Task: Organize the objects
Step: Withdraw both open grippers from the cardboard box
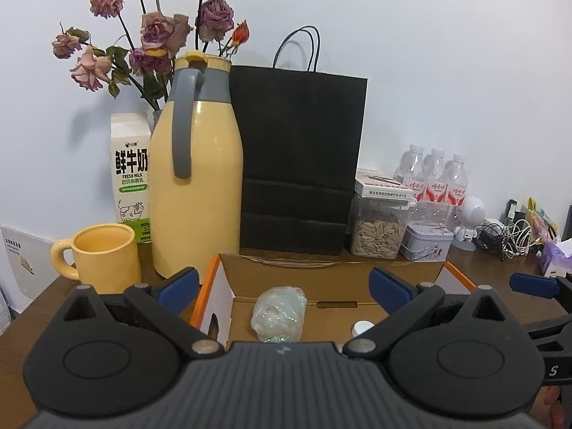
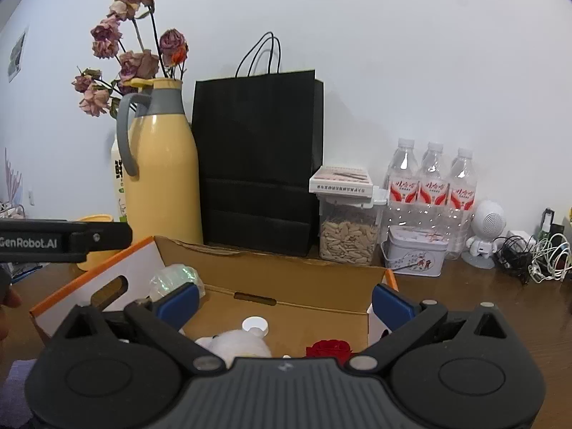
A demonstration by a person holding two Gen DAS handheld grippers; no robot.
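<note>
An open cardboard box [image 1: 332, 271] [image 2: 286, 279] with orange-edged flaps sits on the brown table in front of both grippers. Inside lie a crumpled clear plastic bag [image 1: 279, 312] [image 2: 175, 279], a white cap [image 1: 361, 328] [image 2: 255, 323], a white plush toy [image 2: 236, 346] and a red rose [image 2: 329, 348]. My left gripper [image 1: 284, 286] hangs above the box's near side, jaws wide apart, nothing between them. My right gripper [image 2: 284, 304] is likewise open and empty over the box. The right gripper's blue finger [image 1: 532, 284] shows at the right edge of the left wrist view.
Along the wall stand a yellow thermos [image 1: 196, 175], a milk carton [image 1: 129, 178], a yellow mug [image 1: 103, 257], dried roses [image 1: 157, 32], a black paper bag [image 1: 300, 157], a seed jar [image 2: 348, 228], a tin [image 2: 416, 250], water bottles [image 2: 432, 182], a white figurine [image 2: 486, 232] and cables [image 2: 536, 254].
</note>
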